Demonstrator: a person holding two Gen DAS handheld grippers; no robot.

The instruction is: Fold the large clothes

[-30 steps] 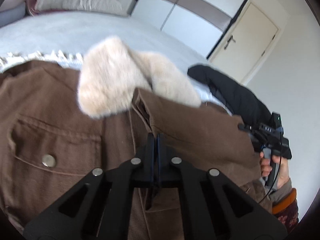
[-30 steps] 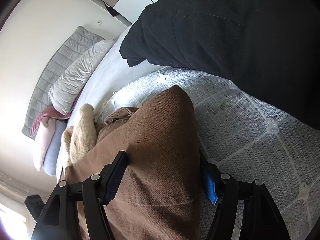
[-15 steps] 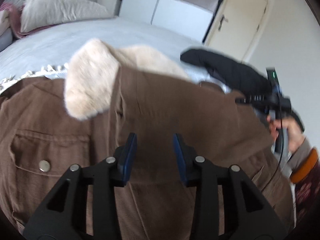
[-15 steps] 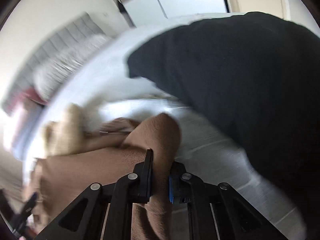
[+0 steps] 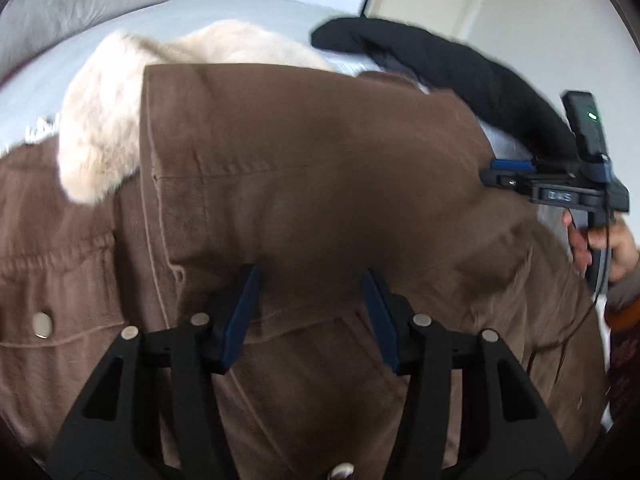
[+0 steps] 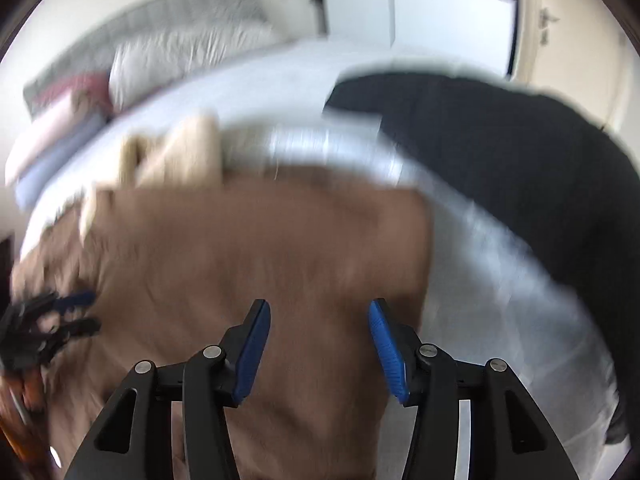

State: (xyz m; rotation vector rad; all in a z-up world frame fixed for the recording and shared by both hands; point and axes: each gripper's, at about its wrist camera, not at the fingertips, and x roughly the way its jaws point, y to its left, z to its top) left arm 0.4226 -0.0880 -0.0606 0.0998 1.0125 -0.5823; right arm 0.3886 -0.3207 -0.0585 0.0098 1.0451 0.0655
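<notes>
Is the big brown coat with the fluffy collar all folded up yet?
Not yet. One side of the brown fabric coat already lies folded across its front, partly covering the cream fluffy collar. Both the left gripper and right gripper are opening above it, holding nothing. The coat looks wide and needs more folds, and the black garment beside it on the bed looks unfolded.

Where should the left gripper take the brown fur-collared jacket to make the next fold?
My pick is the brown fur-collared jacket at its unfolded left side, near the pocket snap, coming from above and from the left. The right side is already folded over, with a straight edge by the cream fur collar. The left gripper, jaws opening, pinches no cloth.
</notes>
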